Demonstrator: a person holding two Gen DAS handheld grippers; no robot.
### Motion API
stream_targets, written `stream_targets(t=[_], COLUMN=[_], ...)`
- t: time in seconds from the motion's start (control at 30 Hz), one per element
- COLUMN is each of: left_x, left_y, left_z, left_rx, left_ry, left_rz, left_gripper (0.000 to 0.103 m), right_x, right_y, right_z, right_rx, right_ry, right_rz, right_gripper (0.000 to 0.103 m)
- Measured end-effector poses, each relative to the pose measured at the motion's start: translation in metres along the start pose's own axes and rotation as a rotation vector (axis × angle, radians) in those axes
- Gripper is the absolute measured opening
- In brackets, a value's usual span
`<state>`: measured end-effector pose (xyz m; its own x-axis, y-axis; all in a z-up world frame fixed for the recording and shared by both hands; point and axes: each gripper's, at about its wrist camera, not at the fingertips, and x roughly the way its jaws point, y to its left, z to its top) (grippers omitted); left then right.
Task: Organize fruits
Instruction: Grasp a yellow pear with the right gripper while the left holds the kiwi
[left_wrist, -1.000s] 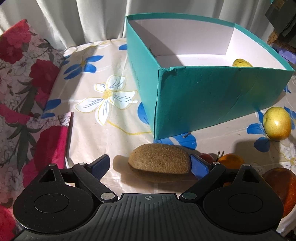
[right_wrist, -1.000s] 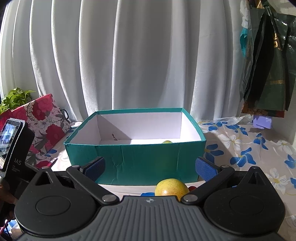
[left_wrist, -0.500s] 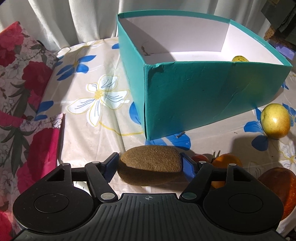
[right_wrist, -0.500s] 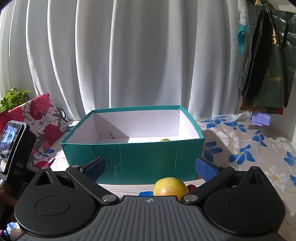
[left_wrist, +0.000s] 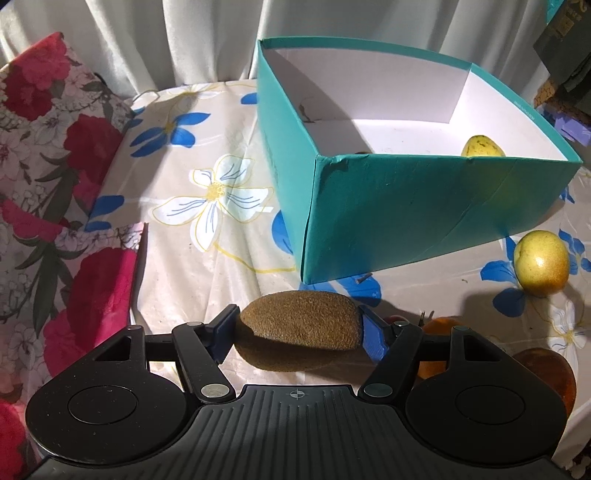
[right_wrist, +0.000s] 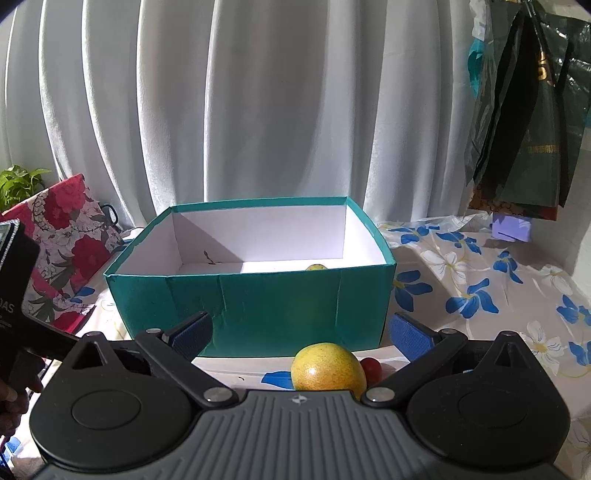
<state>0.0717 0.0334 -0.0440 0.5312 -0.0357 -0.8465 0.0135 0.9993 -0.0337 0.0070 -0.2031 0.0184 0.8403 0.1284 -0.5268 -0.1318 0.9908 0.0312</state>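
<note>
The left gripper (left_wrist: 299, 328) clamps the fuzzy brown oval kiwi (left_wrist: 301, 325) endwise, a light, soft, bruisable fruit, while the right gripper (right_wrist: 301, 330) gapes wide, empty.

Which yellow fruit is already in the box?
The smaller yellow fruit peeking over the teal box wall; the other yellow fruit sits outside on the tablecloth.
</note>
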Motion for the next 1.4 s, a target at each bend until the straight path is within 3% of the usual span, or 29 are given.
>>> stream_targets(t=[0.07,0.4,0.5,0.6,0.83,0.93,1.4], left_x=[-0.005,-0.038,-0.045,-0.049,-0.055,-0.056,-0.053], left_y=[0.002,-0.005,-0.008,-0.011,-0.011,-0.011,-0.017], left_z=[0.000,0.001,0.000,0.000,0.000,0.000,0.005], left_rx=[-0.008,-0.004,0.004,0.009,0.000,-0.004,0.017], left_ry=[-0.004,-0.039,-0.046,-0.049,-0.051,-0.048,-0.037], left_rz=[0.002,-0.012,-0.019,-0.021,-0.011,-0.006,-0.018], left_gripper=[0.073,0.073,0.073,0.073,0.073,0.073,0.073], right_x=[0.002,0.032,0.048,0.063,0.082,0.089,0.098], right_y=[-0.002,-0.002,-0.004,-0.005,-0.005,-0.004,0.008], right_z=[0.000,-0.015,-0.021,-0.027,-0.034,-0.036,-0.041], right_rx=[0.007,-0.049,-0.063,-0.068,-0.091,-0.097,-0.221], right_ry=[0.012,0.083,0.118,0.159,0.204,0.218,0.207], right_rz=[0.000,-0.061,-0.082,-0.091,-0.094,-0.088,-0.122], right_gripper=[0.096,0.096,0.089,0.075,0.075,0.069,0.065])
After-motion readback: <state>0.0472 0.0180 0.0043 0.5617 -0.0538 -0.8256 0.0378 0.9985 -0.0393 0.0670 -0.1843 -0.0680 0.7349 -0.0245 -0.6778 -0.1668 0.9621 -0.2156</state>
